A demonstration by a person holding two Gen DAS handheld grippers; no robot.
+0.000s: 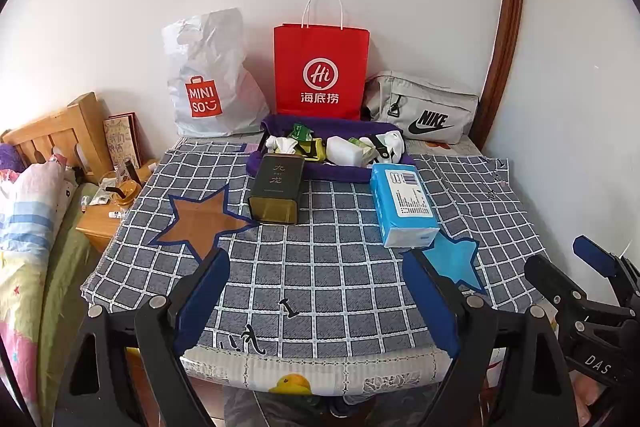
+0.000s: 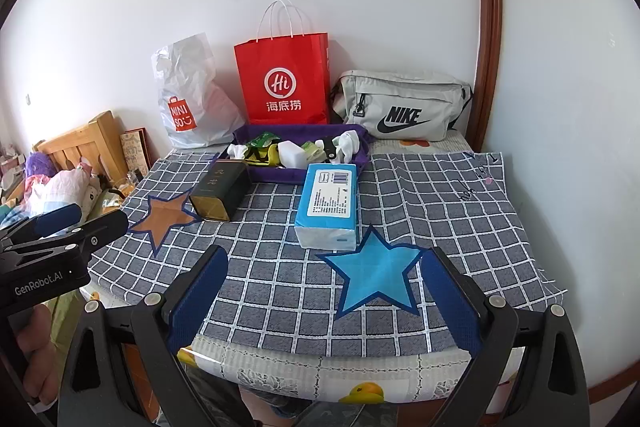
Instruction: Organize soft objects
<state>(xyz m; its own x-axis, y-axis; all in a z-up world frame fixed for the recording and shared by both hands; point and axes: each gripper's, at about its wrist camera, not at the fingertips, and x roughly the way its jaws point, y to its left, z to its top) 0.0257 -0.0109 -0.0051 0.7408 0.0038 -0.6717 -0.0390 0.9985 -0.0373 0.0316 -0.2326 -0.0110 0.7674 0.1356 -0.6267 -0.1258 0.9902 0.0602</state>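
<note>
A blue tissue pack [image 1: 402, 205] [image 2: 329, 205] lies on the checked cloth in front of a purple tray [image 1: 280, 167] [image 2: 280, 173] that holds white socks, sponges and small packets. A dark tin [image 1: 276, 189] [image 2: 220, 195] lies on its side left of the pack. My left gripper [image 1: 316, 259] is open and empty, held back near the table's front edge. My right gripper [image 2: 324, 259] is open and empty too, just before the blue star patch [image 2: 376, 275].
A white Miniso bag [image 1: 208, 83] [image 2: 188, 99], a red paper bag [image 1: 320, 71] [image 2: 284, 83] and a grey Nike pouch [image 1: 424, 107] [image 2: 404, 107] stand against the back wall. A bed and wooden nightstand [image 1: 104, 223] are to the left. An orange star patch [image 1: 200, 223] [image 2: 160, 217] marks the cloth.
</note>
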